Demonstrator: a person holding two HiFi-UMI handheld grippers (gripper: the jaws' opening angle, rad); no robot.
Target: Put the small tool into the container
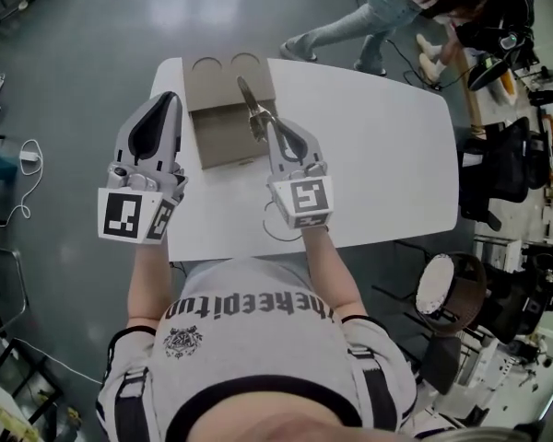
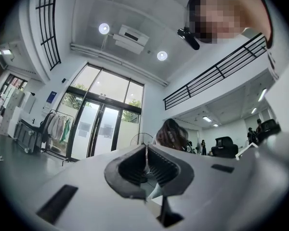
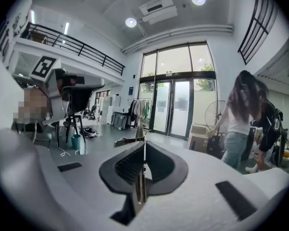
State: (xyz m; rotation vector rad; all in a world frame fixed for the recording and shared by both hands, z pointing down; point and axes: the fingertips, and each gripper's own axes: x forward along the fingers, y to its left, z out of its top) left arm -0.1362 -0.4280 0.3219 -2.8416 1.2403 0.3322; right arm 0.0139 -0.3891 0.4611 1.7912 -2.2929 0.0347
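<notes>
Firmly, the right gripper clamps the small tool over the container; left gripper closed.

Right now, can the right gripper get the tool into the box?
Probably yes. The right gripper, shut on the tool, hangs over the box; nothing seems to lie between them, and the left gripper is off to its side.

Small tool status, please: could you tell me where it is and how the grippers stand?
Right gripper shut on small tool, held over container. Left gripper shut, empty, left of container. Nothing blocking.
</notes>
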